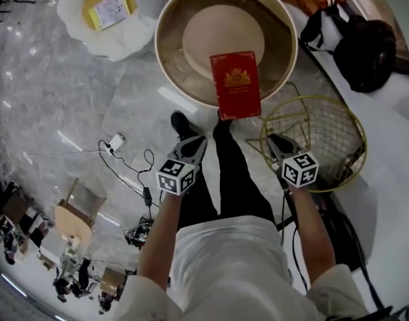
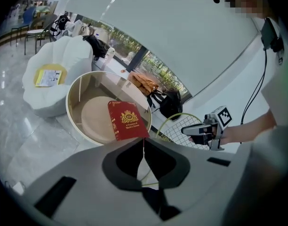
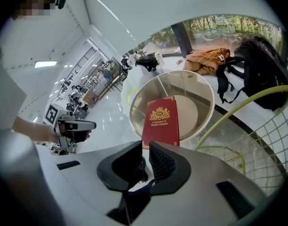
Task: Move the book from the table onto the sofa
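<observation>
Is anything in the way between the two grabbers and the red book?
Nothing that I can see. The left gripper and the right gripper, both shut and empty, hang just short of the red book, which lies bare at the round table's near edge.

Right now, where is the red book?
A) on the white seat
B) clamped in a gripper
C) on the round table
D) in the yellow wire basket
C: the red book lies flat on the round table, at its near rim; the left gripper and the right gripper are shut, empty and short of it.
</observation>
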{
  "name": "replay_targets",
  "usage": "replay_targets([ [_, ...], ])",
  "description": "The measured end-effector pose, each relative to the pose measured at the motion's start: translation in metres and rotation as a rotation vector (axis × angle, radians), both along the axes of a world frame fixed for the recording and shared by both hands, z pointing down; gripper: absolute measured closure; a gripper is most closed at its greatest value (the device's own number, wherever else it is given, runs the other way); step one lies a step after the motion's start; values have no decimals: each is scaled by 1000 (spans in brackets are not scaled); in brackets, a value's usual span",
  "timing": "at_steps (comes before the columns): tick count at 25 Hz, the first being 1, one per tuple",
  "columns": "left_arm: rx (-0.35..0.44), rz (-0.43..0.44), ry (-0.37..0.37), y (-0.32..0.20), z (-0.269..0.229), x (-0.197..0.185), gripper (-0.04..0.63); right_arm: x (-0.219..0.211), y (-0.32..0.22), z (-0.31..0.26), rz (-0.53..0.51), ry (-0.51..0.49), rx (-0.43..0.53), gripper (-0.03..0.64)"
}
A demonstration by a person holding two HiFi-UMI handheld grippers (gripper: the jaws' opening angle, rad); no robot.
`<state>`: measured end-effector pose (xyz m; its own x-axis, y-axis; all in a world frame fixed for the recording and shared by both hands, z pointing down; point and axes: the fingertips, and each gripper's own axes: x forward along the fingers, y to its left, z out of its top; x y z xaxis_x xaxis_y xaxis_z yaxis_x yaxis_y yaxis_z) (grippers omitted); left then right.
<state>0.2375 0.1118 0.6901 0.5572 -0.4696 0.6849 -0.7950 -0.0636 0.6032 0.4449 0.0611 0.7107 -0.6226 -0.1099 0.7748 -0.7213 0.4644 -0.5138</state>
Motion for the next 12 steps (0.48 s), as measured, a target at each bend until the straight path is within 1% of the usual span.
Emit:
replay_targets([
  [3, -15, -31, 28, -1, 22, 5, 591, -1, 3, 26, -39, 0, -31, 559],
  [4, -17, -47, 39, -3, 29, 6, 587, -1, 4, 34, -54, 2, -42, 530],
  [5, -20, -62, 49, -5, 37, 6, 563, -2, 4, 43, -66, 6, -51, 472],
  [6, -28, -72, 59, -7, 45, 6, 542, -3, 3, 51, -73, 10, -57, 462],
  [12, -109, -80, 124, -8, 101, 20, 498, -9, -14, 88, -100, 29, -71, 462],
])
